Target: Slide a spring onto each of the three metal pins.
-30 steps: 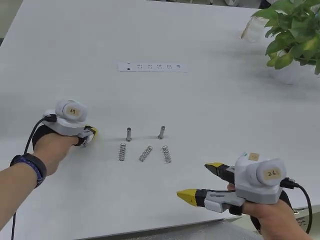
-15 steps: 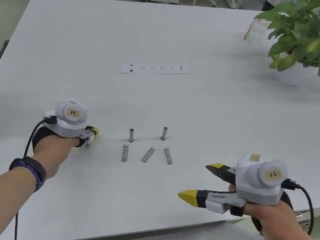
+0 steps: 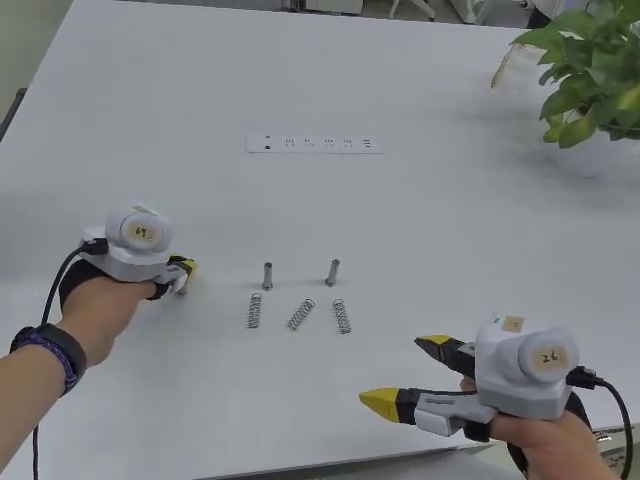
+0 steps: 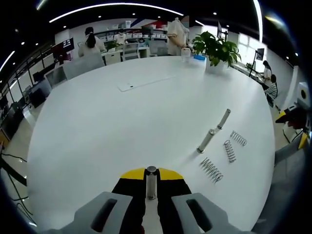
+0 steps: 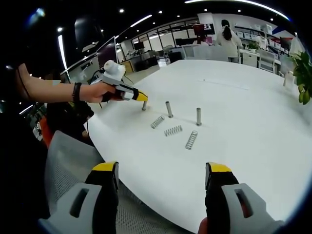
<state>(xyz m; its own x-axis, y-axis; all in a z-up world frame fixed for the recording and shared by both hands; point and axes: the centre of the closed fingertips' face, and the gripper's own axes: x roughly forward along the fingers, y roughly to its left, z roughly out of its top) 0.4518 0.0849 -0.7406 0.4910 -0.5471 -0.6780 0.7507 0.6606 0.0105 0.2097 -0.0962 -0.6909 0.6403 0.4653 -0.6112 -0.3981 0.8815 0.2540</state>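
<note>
White table (image 3: 450, 230) | left gripper (image 4: 151, 174) clamps pin (image 4: 151, 186) — right gripper (image 5: 161, 168) wide open

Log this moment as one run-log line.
left gripper: shut on metal pin | right gripper: open, empty | other two pins: upright on table | three springs: lying loose, none on a pin

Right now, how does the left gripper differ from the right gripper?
The left gripper is shut on a metal pin; the right gripper is open and empty. The left gripper is level with the two free pins; the right gripper is by the table's near edge. Both have yellow tips.
</note>
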